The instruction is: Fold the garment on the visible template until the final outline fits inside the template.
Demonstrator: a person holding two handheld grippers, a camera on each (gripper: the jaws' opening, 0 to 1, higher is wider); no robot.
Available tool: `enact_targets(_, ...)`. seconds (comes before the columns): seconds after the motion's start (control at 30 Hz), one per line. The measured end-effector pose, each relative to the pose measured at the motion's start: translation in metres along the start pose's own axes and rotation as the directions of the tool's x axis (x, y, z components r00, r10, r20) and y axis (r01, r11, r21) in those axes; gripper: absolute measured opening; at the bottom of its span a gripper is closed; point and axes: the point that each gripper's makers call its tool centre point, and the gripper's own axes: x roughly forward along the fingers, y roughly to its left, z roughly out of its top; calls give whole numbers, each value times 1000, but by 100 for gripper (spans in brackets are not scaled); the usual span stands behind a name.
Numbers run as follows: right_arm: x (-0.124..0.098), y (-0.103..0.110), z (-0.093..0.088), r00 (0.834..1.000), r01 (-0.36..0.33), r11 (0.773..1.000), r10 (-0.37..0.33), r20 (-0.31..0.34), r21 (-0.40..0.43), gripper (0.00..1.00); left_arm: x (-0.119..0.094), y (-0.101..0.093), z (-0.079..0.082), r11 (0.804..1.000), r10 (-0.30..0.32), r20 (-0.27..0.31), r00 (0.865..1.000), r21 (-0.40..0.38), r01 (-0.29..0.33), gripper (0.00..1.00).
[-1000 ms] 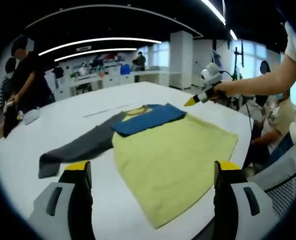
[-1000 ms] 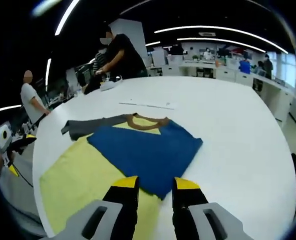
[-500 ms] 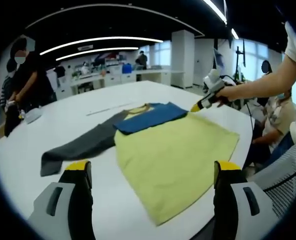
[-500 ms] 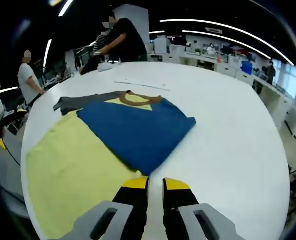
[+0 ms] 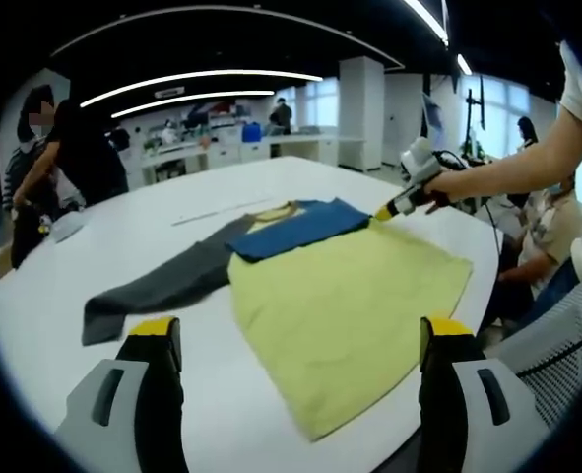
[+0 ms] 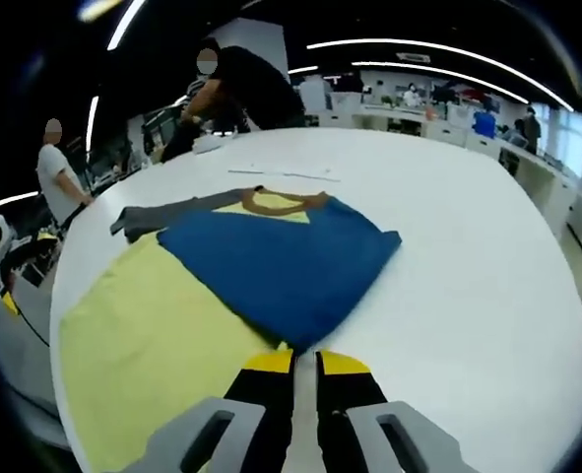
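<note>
The garment lies flat on the white table (image 5: 44, 296): a yellow body (image 5: 345, 296), a blue sleeve (image 5: 300, 225) folded across the chest, and a grey sleeve (image 5: 158, 291) stretched out to the left. My left gripper (image 5: 300, 333) hovers at the near hem, open wide, with nothing between its jaws. My right gripper (image 5: 387, 207) rests at the garment's far-right edge, held by a hand. In the right gripper view the right gripper (image 6: 305, 363) has its jaws nearly together, pinching the edge where the blue sleeve (image 6: 281, 261) corner meets the yellow body (image 6: 162, 345).
A thin line marking (image 6: 286, 174) runs on the table beyond the collar. People stand at the far table edge (image 5: 59, 163), and one sits to the right (image 5: 542, 236). A mesh chair (image 5: 556, 345) is near the right edge. Desks fill the background.
The right gripper's jaws narrowed from a clear gap to nearly together and came down to the blue sleeve's corner. The left gripper stayed open and still.
</note>
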Motion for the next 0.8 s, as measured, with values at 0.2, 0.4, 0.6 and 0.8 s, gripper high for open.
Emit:
enact_targets(0.2, 5, 3, 5, 1000, -2, 997, 1, 19, 73, 1, -2, 0, -3, 1000, 3, -14, 1000, 6, -3, 97)
enact_targets(0.4, 16, -8, 5, 999, 33, 995, -33, 3, 93, 0, -4, 3, -4, 1000, 11, -13, 1000, 3, -11, 97)
enact_targets(0.6, 12, -17, 3, 996, 83, 995, -82, -25, 57, 0, -3, 0, -2, 1000, 12, -10, 1000, 8, -12, 97)
enact_targets(0.8, 11, -29, 3, 994, 106, 994, -105, -41, 25, 0, -4, 0, -4, 1000, 12, -17, 1000, 9, -12, 97)
